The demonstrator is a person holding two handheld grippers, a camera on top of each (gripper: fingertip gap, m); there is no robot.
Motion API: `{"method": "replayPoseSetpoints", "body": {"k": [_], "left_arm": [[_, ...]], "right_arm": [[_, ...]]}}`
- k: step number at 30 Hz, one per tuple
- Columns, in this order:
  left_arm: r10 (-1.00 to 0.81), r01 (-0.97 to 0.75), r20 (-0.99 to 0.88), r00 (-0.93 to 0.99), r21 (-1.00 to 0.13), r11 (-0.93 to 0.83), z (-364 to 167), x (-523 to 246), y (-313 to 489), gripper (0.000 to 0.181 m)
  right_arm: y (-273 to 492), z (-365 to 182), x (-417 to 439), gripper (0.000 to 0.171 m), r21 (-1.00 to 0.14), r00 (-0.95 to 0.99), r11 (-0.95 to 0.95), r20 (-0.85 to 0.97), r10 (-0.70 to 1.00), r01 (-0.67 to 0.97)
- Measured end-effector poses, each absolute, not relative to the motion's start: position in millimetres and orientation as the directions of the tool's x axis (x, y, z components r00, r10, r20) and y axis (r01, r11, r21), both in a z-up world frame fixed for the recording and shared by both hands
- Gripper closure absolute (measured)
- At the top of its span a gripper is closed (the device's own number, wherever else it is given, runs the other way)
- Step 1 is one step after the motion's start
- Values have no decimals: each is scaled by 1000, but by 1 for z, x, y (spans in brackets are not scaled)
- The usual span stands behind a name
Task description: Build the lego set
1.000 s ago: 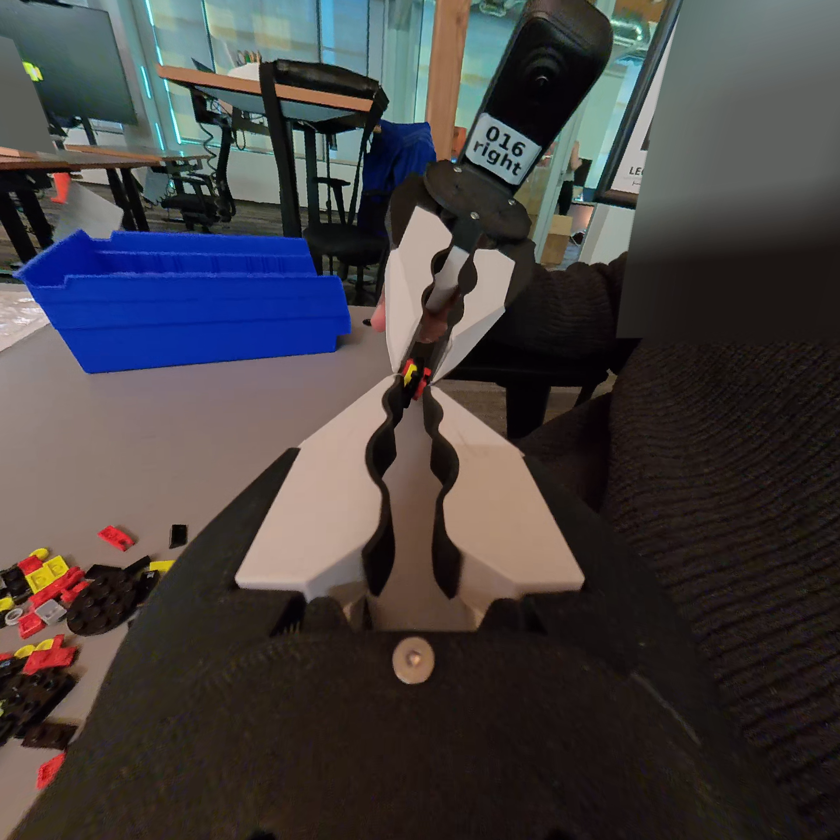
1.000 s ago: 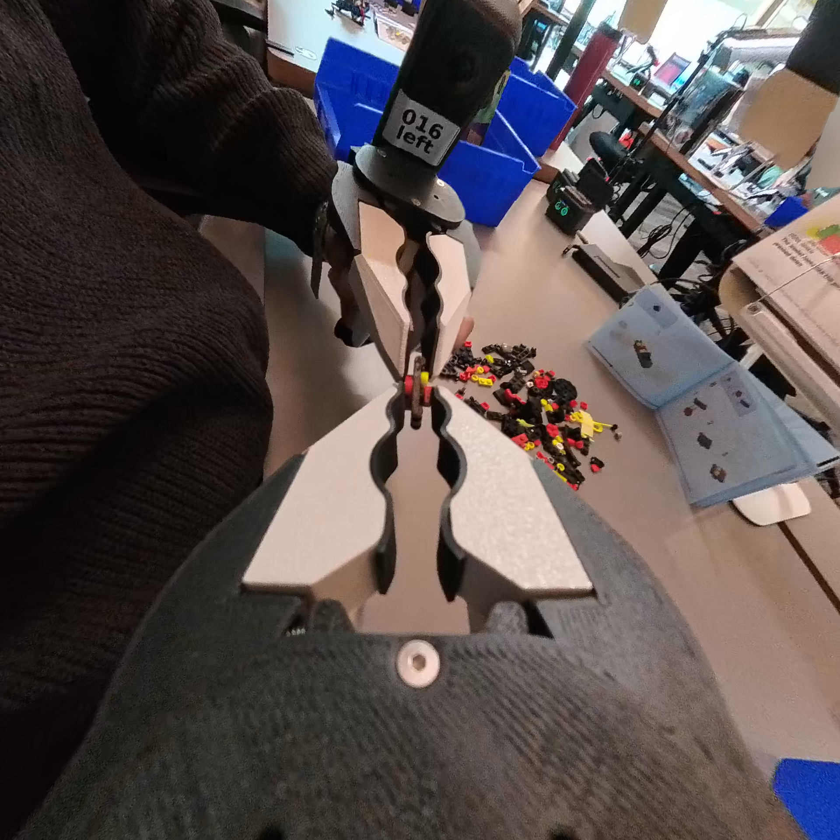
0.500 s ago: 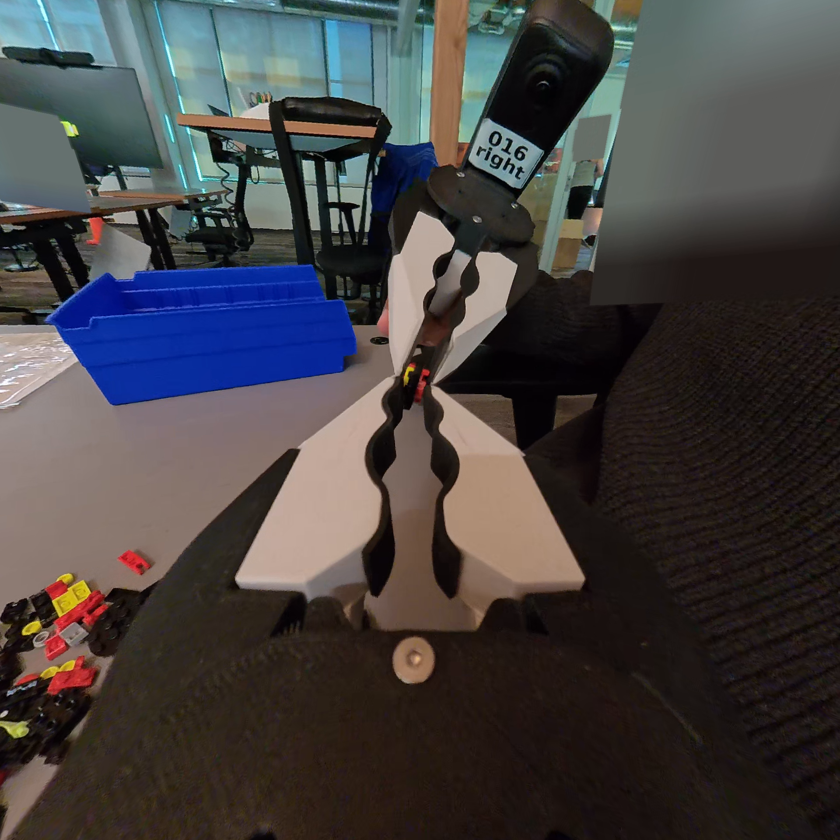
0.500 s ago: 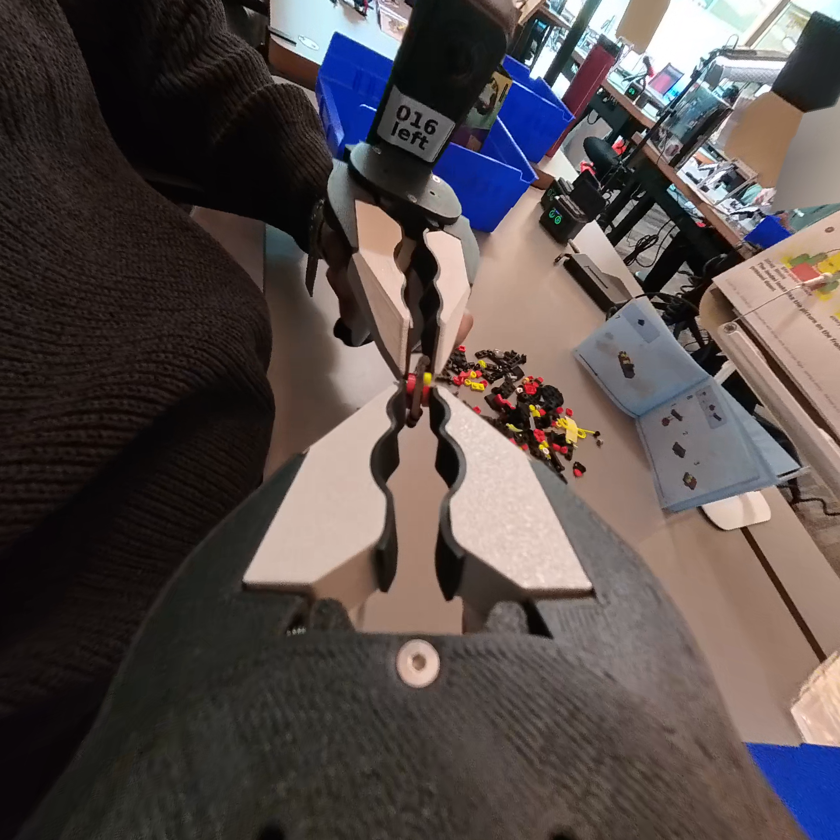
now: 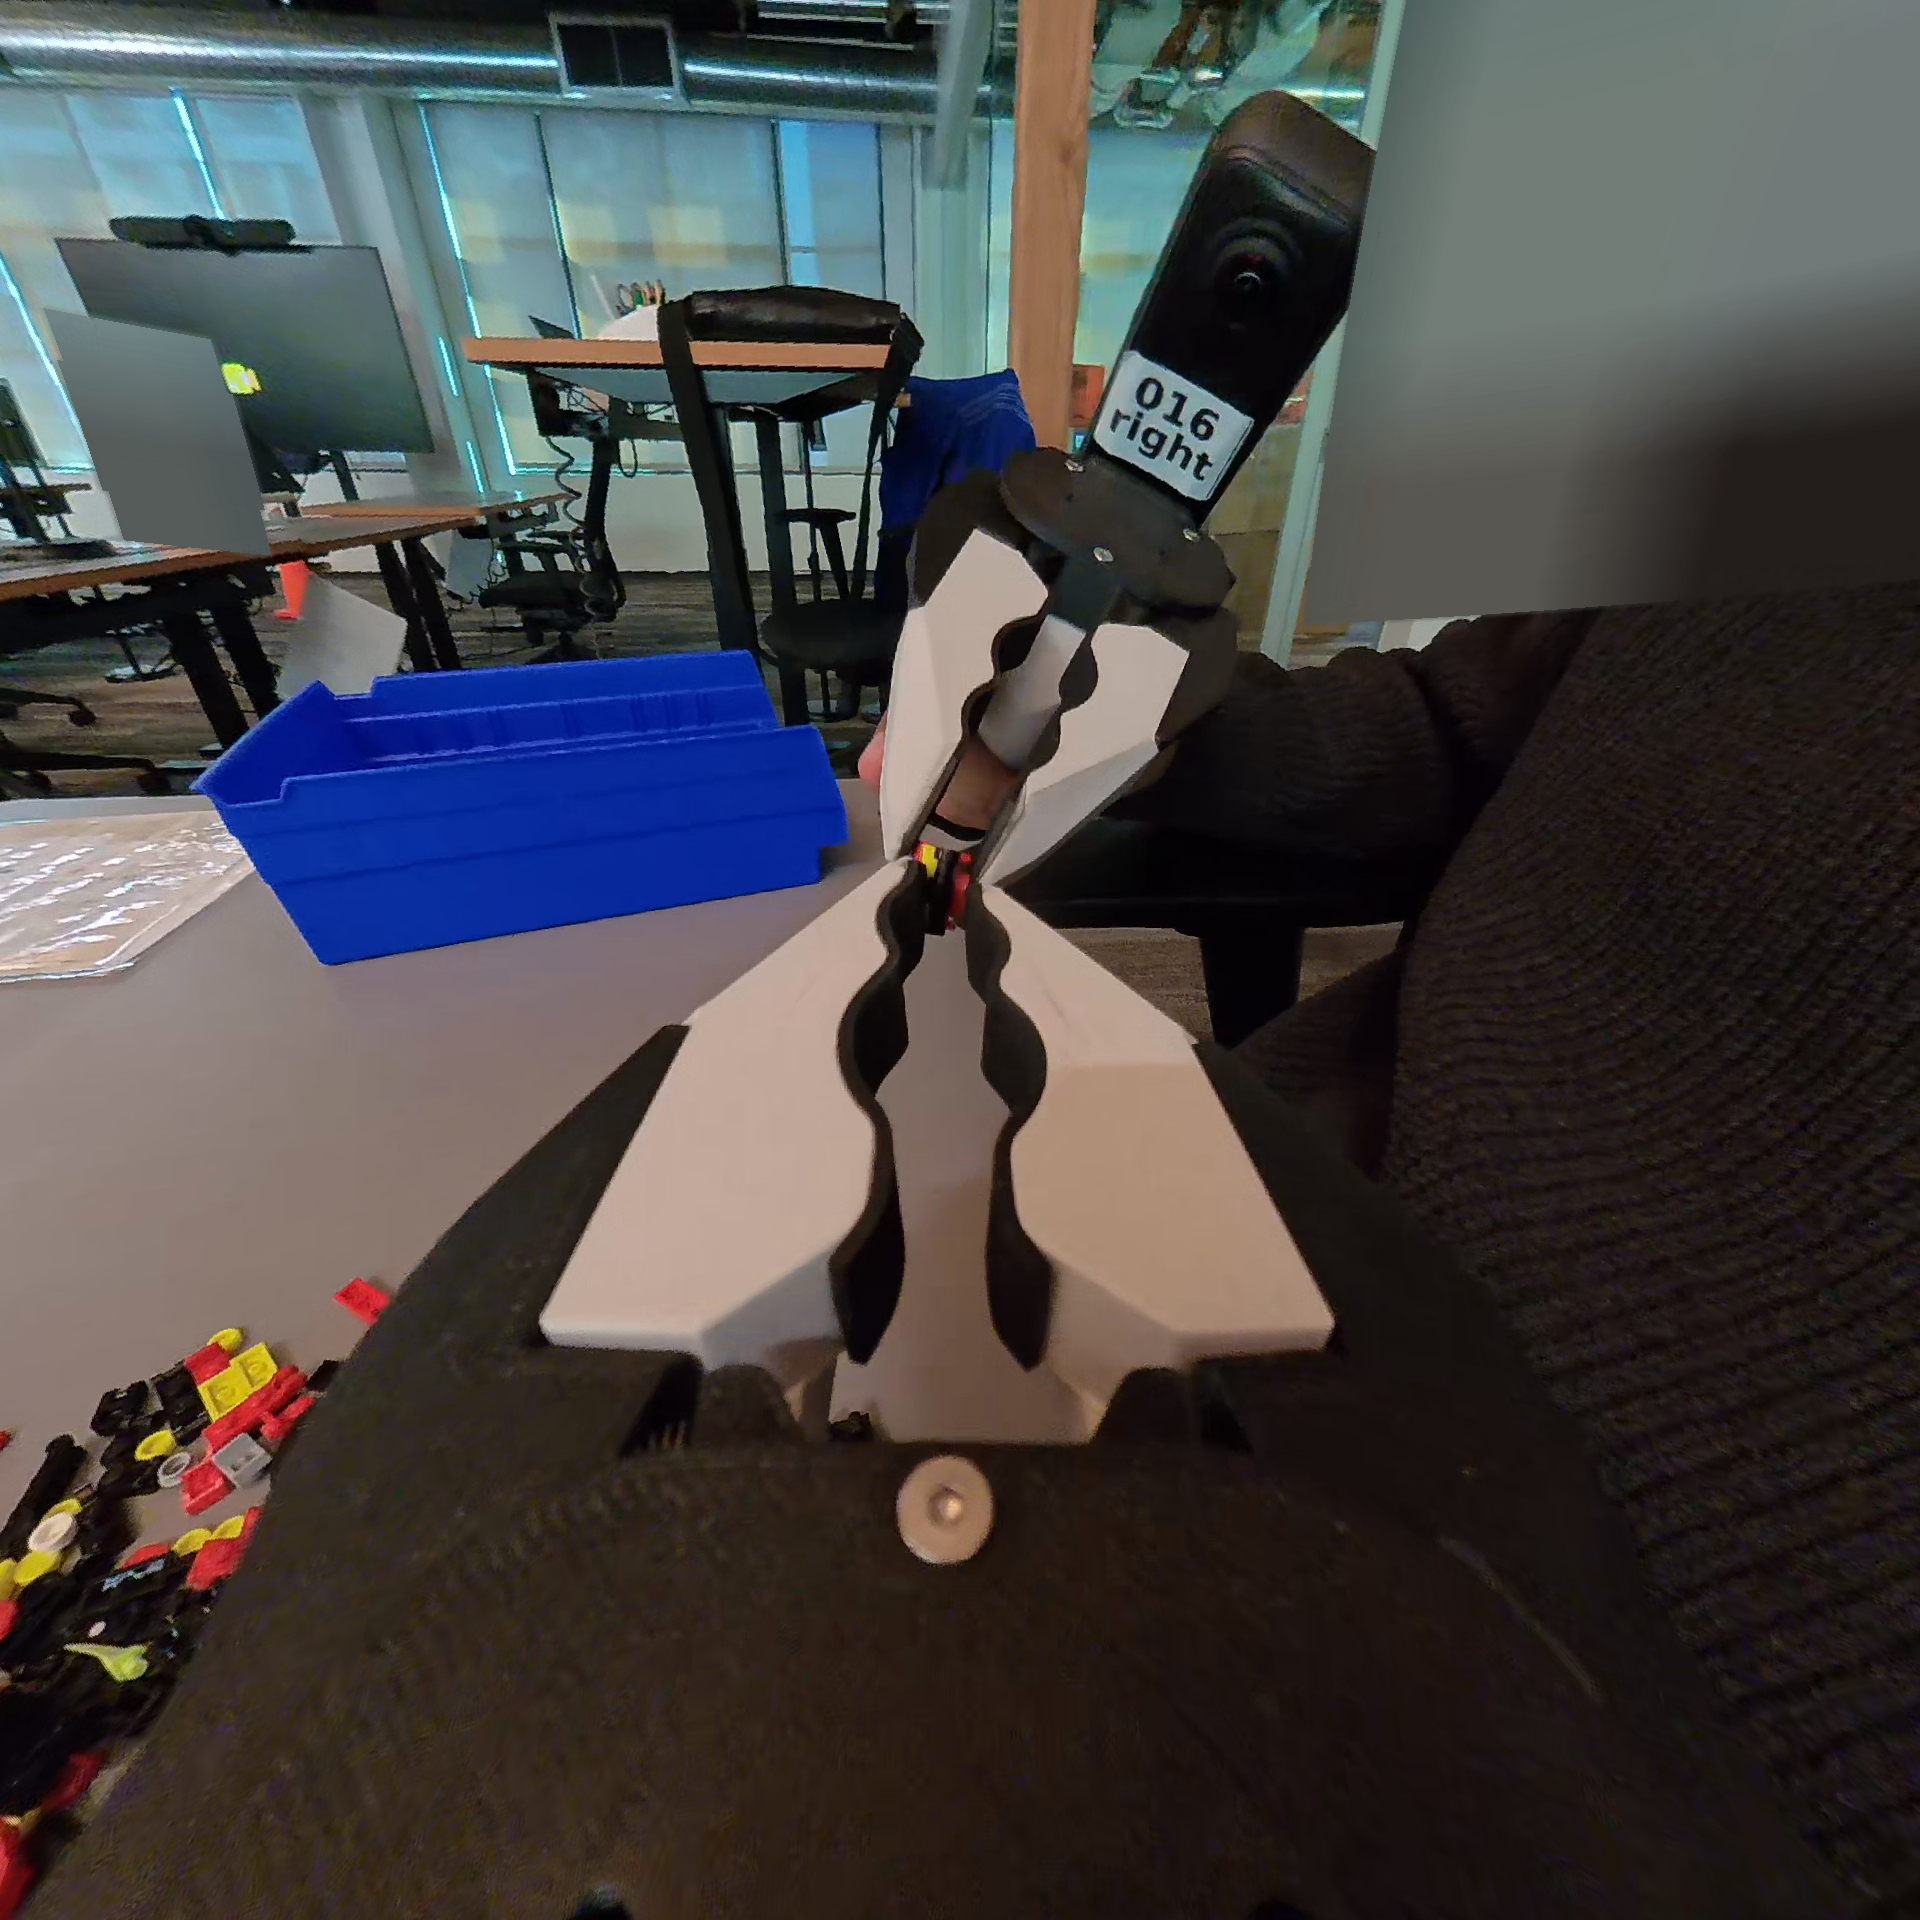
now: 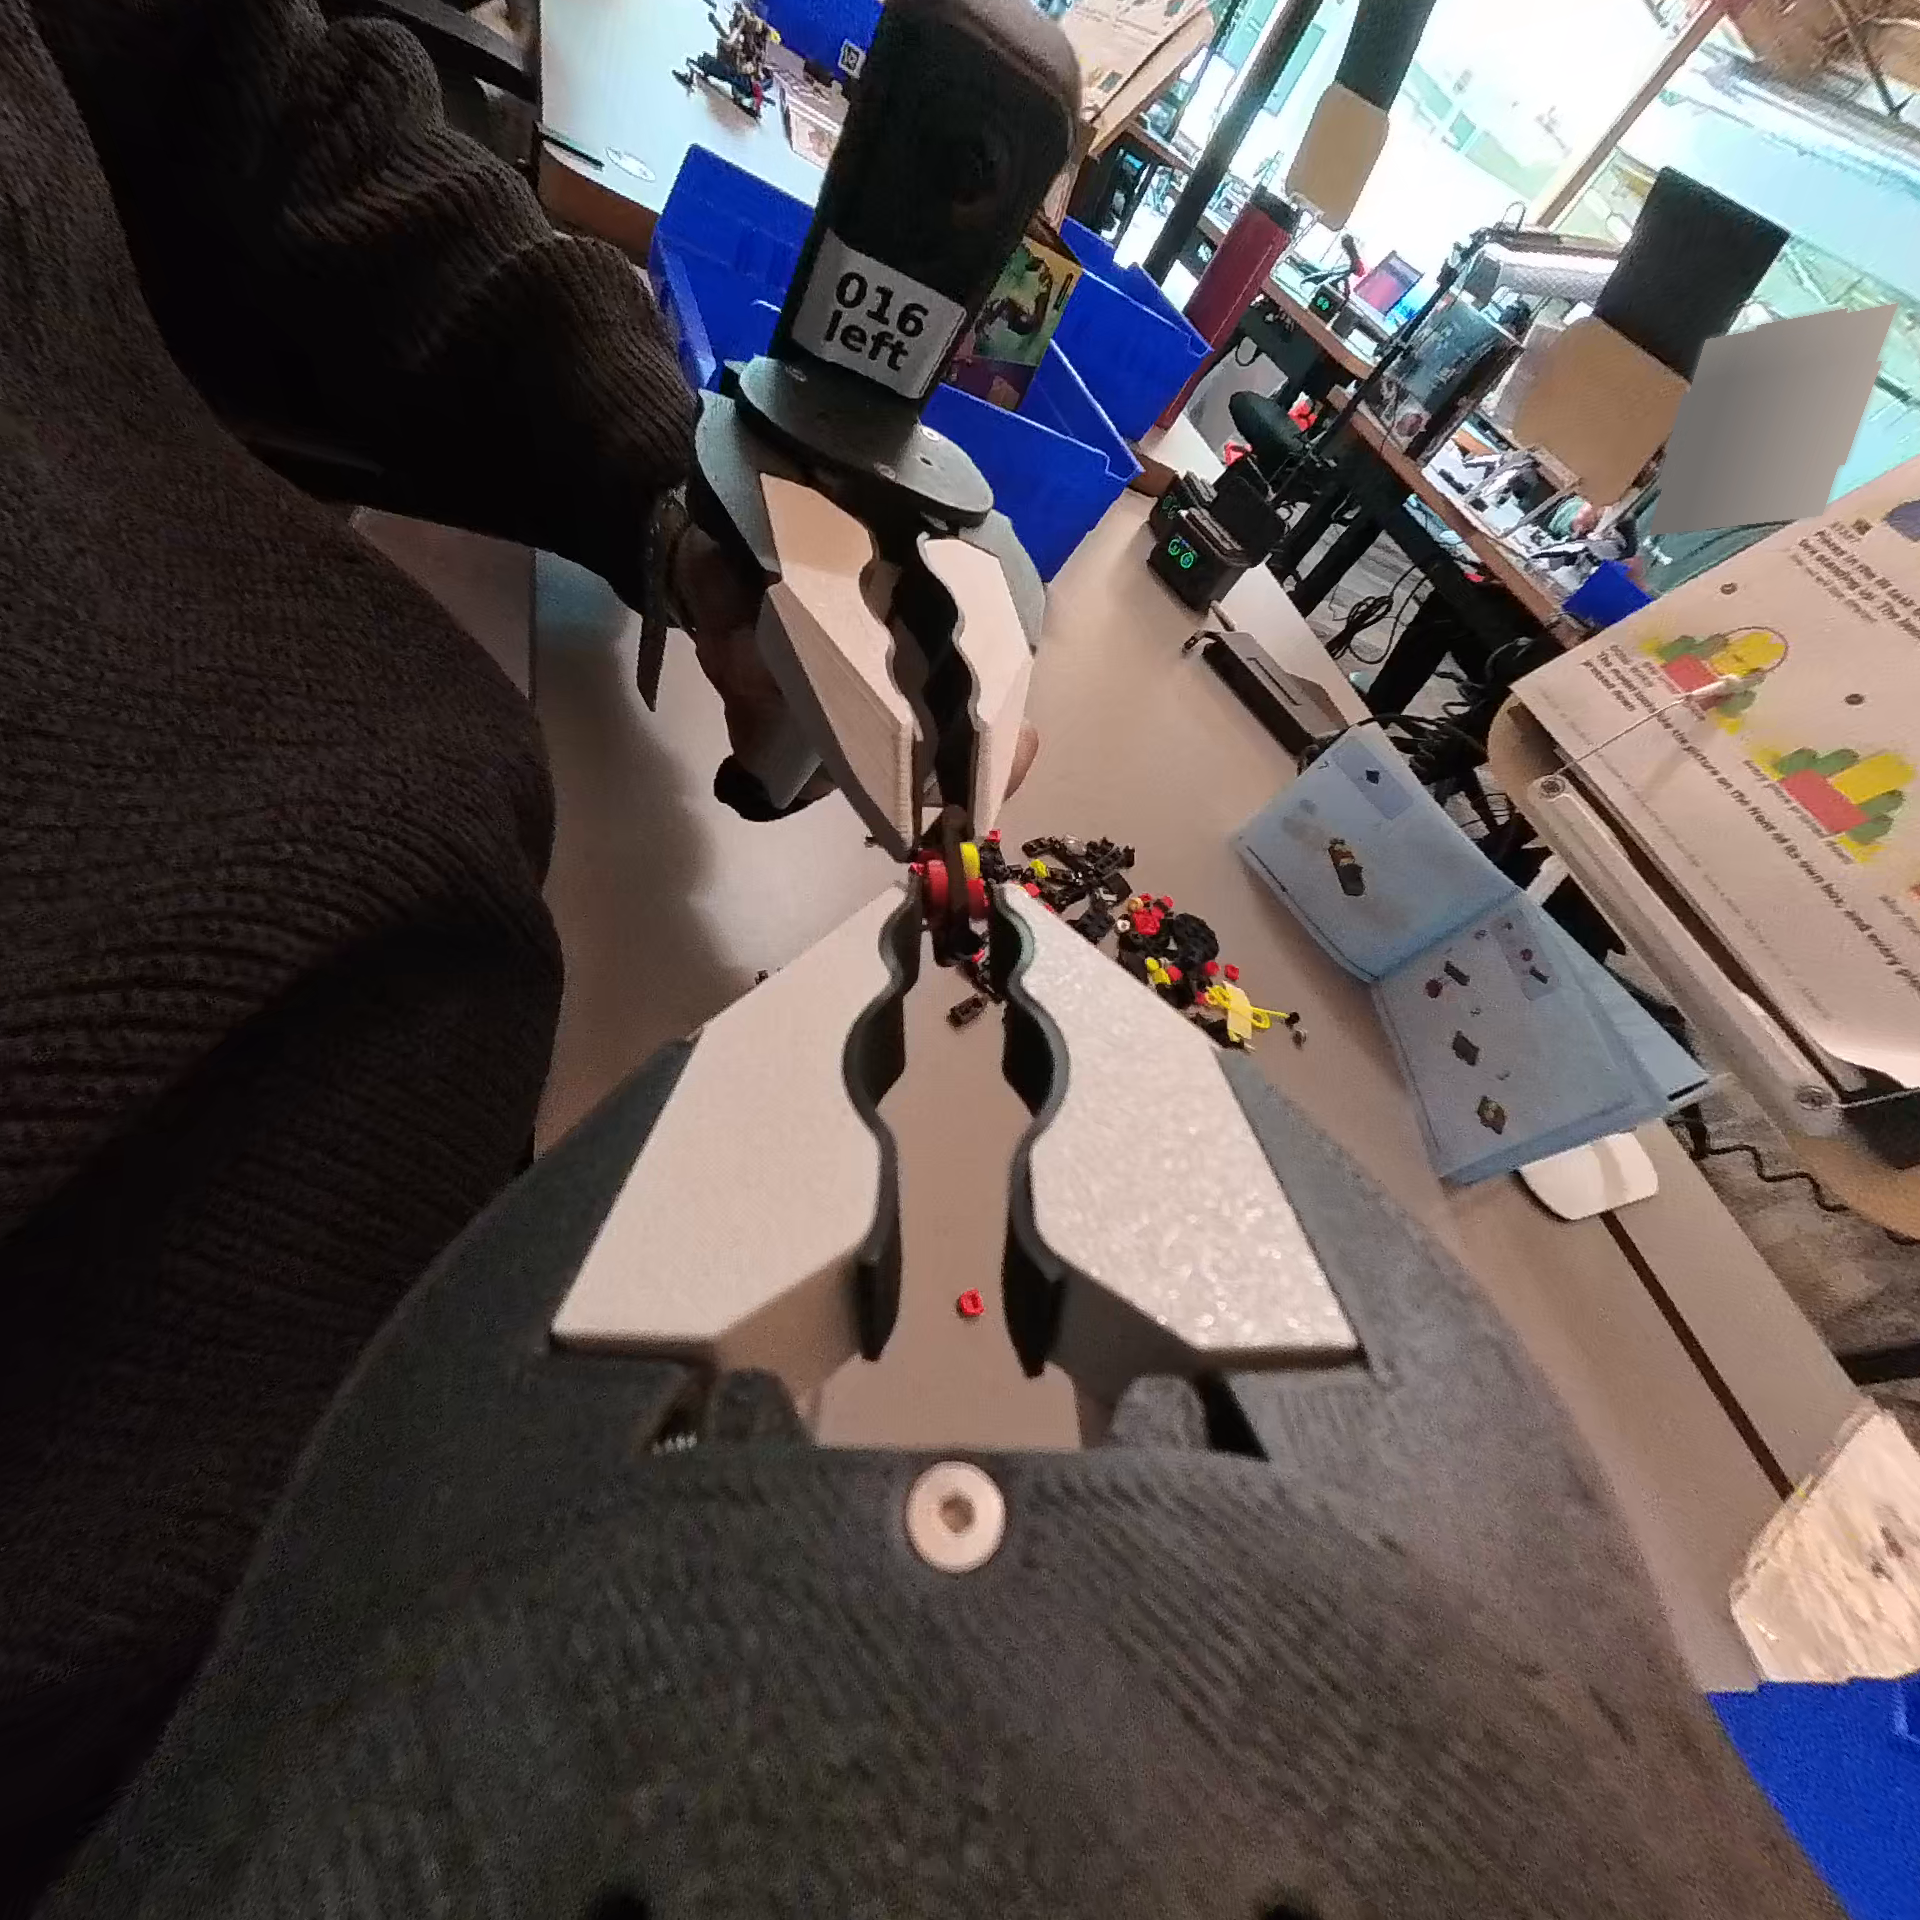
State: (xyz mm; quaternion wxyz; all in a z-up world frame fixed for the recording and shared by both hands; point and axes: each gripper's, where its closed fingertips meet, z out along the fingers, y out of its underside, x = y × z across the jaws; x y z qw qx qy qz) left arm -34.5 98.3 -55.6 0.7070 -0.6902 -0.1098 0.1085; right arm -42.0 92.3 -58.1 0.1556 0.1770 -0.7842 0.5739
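A small red, yellow and black lego assembly point(image 5: 940, 883) is held in the air between both grippers, above the grey table point(image 5: 312, 1091). My left gripper point(image 5: 938, 906) is shut on it from below. My right gripper point(image 5: 948, 850) meets it tip to tip from above. In the right wrist view my right gripper point(image 6: 951, 925) is shut on the same assembly point(image 6: 951, 888), with the left gripper point(image 6: 940, 831) pinching its far side. A pile of loose red, yellow and black pieces point(image 6: 1143, 925) lies on the table beyond; it also shows in the left wrist view point(image 5: 156, 1455).
A blue bin point(image 5: 520, 800) stands at the back of the table beside a clear plastic bag point(image 5: 83, 894). More blue bins point(image 6: 1039, 416), an open blue instruction booklet point(image 6: 1455, 987) and a printed sheet point(image 6: 1766, 727) are to the right. A single red piece point(image 6: 969, 1302) lies below my right gripper. Both grippers' tips are close together, under 4 cm apart.
Both grippers stay clamped tip to tip on the assembly and have shifted together, so the table drops lower in view. A small red piece now shows on the table under the right gripper.
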Motion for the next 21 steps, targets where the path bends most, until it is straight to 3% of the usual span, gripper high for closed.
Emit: {"method": "replayPoseSetpoints", "body": {"k": [21], "left_arm": [[259,-19,-21,966,-1000,-10,-61,-26,102,179]], "right_arm": [[97,-67,-37,162,-817,-876,314,447,-183,-483]]}}
